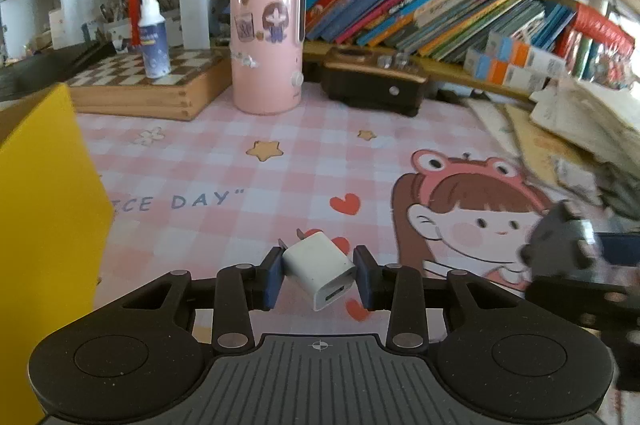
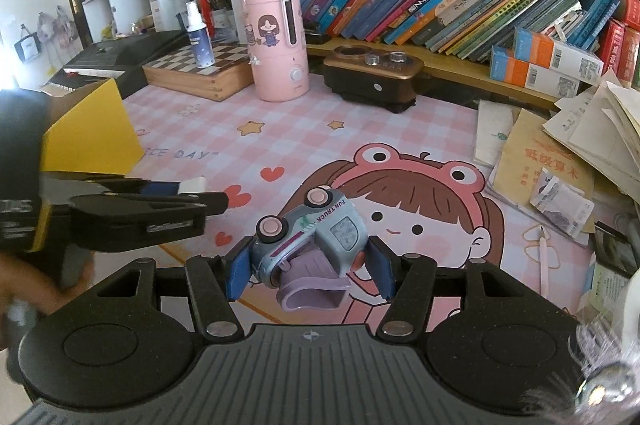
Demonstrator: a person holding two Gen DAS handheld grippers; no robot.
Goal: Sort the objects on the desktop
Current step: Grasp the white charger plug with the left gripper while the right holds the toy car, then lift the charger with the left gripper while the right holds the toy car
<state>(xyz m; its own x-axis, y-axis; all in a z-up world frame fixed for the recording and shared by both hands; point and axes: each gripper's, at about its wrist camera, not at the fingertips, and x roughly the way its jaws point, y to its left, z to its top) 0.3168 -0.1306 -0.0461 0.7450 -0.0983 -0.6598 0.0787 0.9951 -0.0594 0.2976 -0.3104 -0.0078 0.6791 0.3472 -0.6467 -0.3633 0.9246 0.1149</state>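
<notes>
Holding a white USB charger (image 1: 320, 267) in the left gripper (image 1: 320, 275), blue pads (image 1: 271, 281) pressing on both its sides, prongs pointing away and USB port facing the camera, charger tilted a bit and sitting just over the pink checked desk mat (image 1: 224, 153). Clamping a blue-grey toy truck (image 2: 310, 239) in the right gripper (image 2: 308, 271), truck flipped on its side, pink wheels up and to the left, lilac scoop hanging toward the camera. Hovering over the cartoon girl print (image 2: 400, 209). Sitting off to the left: yellow box (image 1: 44, 209). Standing at the back: pink humidifier (image 2: 278, 43), beside a wooden chessboard (image 2: 200, 69).
</notes>
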